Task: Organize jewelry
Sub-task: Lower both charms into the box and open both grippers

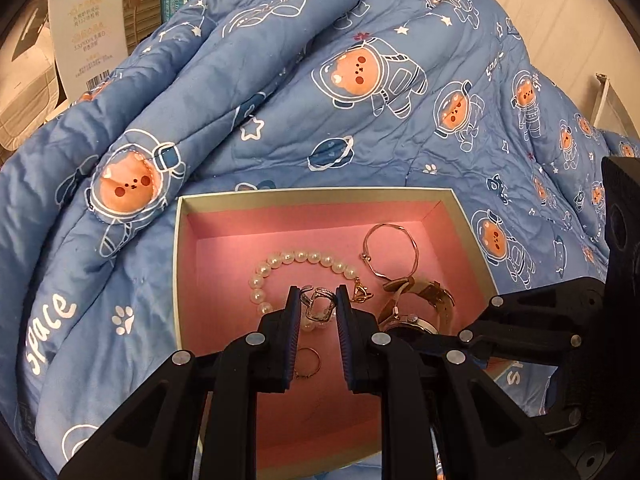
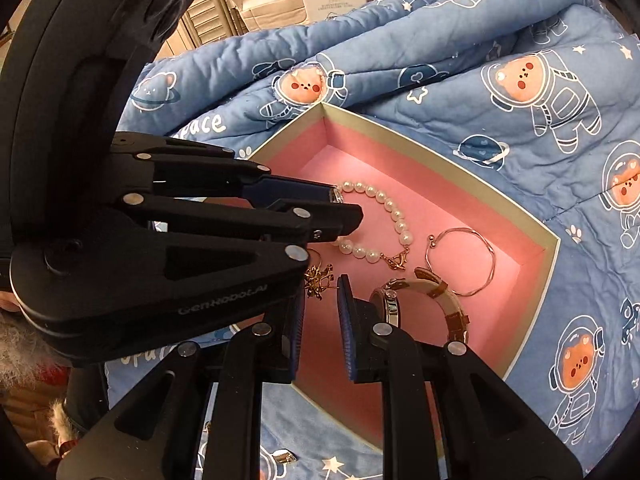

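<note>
A cream box (image 1: 320, 194) lined in pink lies on a blue quilt. In it are a pearl bracelet (image 1: 304, 258), a thin rose-gold bangle (image 1: 390, 225), a watch (image 1: 436, 294) with a cream and tan strap, and a gold ring (image 1: 319, 360). My left gripper (image 1: 318, 300) hangs over the box, shut on a sparkly silver earring (image 1: 318, 306). In the right wrist view my right gripper (image 2: 320, 286) is low over the box's near corner, shut on a gold flower-shaped earring (image 2: 318, 278). Its left fingertip is hidden behind the left gripper (image 2: 340, 204), which crosses in front.
The quilt (image 1: 360, 120) with astronaut bears is bunched high behind and to the left of the box. Printed cartons (image 1: 86, 20) stand beyond it. A small silver piece (image 2: 286, 456) lies on the quilt by the box's near edge. A fuzzy sleeve (image 2: 24, 352) shows at far left.
</note>
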{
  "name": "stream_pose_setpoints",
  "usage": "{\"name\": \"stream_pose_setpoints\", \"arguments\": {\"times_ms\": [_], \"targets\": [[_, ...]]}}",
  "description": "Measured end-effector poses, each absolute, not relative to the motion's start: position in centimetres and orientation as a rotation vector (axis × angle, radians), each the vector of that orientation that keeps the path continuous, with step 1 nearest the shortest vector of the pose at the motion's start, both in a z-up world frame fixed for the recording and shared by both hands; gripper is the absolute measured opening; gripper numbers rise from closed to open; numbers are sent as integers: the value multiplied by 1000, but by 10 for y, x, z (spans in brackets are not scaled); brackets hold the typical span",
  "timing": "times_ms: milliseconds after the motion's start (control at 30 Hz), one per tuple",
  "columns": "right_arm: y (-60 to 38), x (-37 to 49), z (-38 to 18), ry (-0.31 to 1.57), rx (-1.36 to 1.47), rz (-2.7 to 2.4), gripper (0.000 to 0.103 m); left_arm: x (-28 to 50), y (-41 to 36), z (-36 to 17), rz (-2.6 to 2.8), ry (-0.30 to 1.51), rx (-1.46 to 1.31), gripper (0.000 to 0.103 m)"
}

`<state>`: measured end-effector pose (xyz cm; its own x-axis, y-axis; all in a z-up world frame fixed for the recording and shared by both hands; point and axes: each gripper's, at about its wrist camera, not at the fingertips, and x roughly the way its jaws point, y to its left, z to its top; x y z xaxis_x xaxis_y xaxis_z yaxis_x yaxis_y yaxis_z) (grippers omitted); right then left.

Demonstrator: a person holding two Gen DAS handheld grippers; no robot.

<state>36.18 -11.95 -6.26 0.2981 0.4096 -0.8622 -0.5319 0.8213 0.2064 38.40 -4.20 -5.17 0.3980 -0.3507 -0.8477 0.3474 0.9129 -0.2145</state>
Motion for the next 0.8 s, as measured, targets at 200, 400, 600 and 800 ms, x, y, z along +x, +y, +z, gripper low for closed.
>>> {"name": "stream_pose_setpoints", "arguments": {"times_ms": [200, 400, 600, 800], "targets": [[-121, 366, -69, 1139, -102, 614, 17, 392, -49, -61, -443, 1107, 13, 17], [-120, 369, -73, 1155, -101, 607, 18, 398, -54, -67, -438, 1128, 20, 17], [-116, 373, -75, 1149, -99, 604, 18, 397, -54, -67, -434, 1124, 15, 23], [-125, 366, -69, 1123, -35, 626, 28, 389, -44, -46, -439, 1056, -24, 37]]}}
